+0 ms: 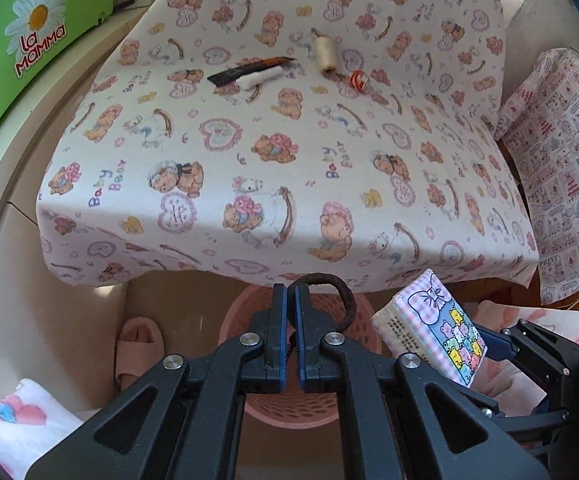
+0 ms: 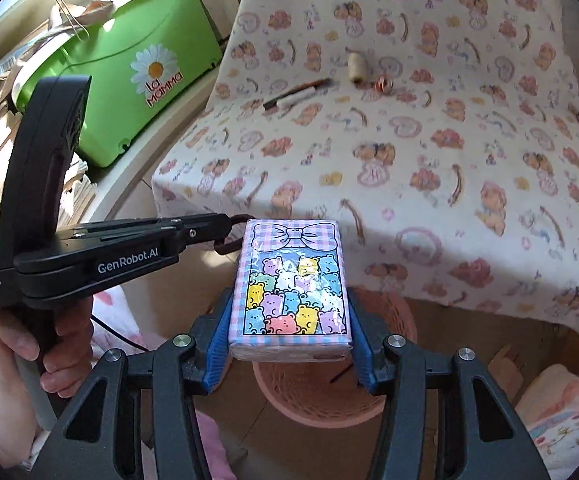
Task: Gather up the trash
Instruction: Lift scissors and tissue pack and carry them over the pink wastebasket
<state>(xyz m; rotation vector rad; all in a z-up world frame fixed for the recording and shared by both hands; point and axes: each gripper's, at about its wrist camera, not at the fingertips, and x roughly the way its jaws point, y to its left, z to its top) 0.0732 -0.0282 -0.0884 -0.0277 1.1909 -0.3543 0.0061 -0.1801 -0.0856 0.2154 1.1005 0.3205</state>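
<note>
Jaws of the left gripper were pressed together on a dark brown elastic hair tie; those of the right gripper pinched a pink checked tissue pack printed with pastel bears. Directly below both sat a pink perforated plastic basket, beside the bear-print cloth-covered table.

I see the basket on the floor just before the worktop edge. Left gripper holds a hair tie above it; right gripper, to its right, holds a tissue pack over the same basket. Far back on the worktop: wrapper, thread spool right of it, then a small ball. Storage box sits left of the worktop.
</note>
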